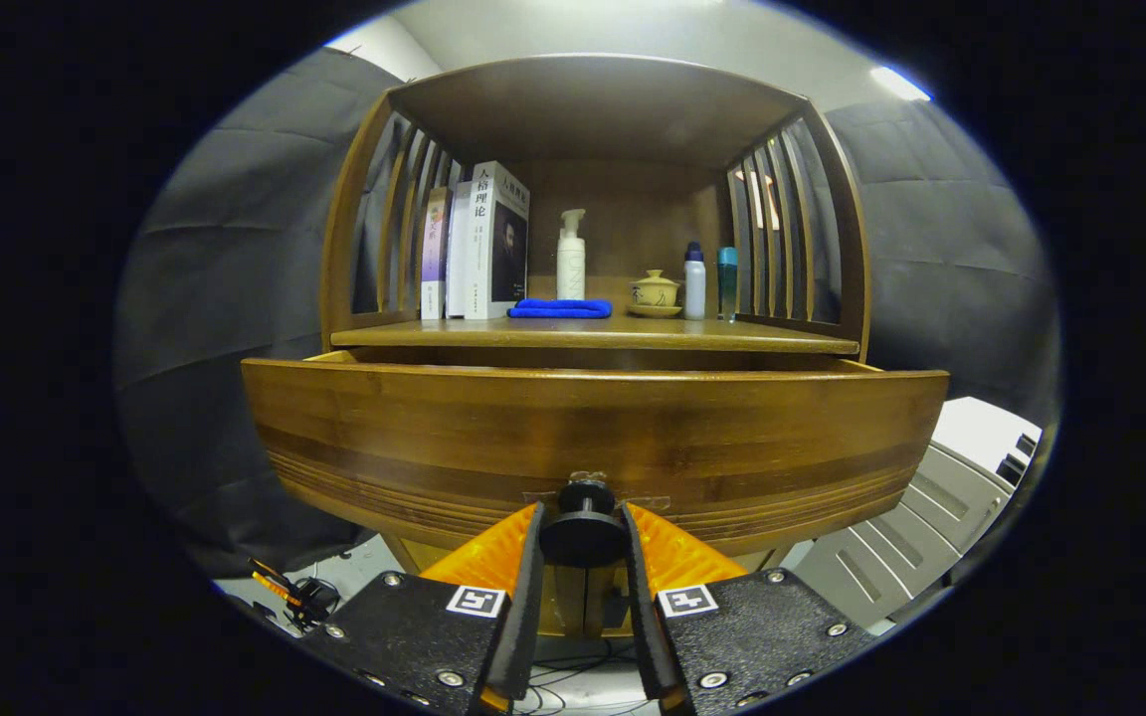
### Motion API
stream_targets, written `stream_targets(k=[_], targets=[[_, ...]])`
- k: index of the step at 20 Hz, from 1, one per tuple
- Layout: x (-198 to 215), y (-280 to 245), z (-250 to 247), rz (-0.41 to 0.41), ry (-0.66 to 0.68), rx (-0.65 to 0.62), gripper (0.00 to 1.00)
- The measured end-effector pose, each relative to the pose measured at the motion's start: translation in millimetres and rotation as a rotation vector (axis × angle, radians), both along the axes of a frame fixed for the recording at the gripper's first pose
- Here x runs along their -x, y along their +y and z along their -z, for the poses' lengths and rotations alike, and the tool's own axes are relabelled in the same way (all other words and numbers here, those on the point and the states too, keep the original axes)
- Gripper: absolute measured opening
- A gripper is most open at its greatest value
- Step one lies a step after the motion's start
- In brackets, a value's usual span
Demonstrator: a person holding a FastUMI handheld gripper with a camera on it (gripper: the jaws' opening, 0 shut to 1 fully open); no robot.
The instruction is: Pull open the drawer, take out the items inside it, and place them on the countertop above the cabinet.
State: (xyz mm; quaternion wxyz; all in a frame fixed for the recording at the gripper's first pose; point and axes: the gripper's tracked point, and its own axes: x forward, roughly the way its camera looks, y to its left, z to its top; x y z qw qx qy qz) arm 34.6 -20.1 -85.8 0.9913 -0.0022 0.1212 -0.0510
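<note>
Clamped on the drawer knob [583, 537], my tool [581, 542] grips tight; I'd pull the drawer [593, 438] straight back, level, without twisting.

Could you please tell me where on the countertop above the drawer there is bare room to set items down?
With the tongs shut on the drawer knob, the countertop is bare along its front edge and between the blue cloth and the lidded teacup. The books crowd one end, two bottles the other; the pump bottle stands behind the cloth.

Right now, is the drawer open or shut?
Open: the drawer front stands forward of the countertop, and the gripper is shut on its knob.
</note>
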Motion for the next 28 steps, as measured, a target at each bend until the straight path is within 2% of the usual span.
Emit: stream_targets(k=[28], targets=[[63,11,-2,-0.033,0.01,0.0,0.42]])
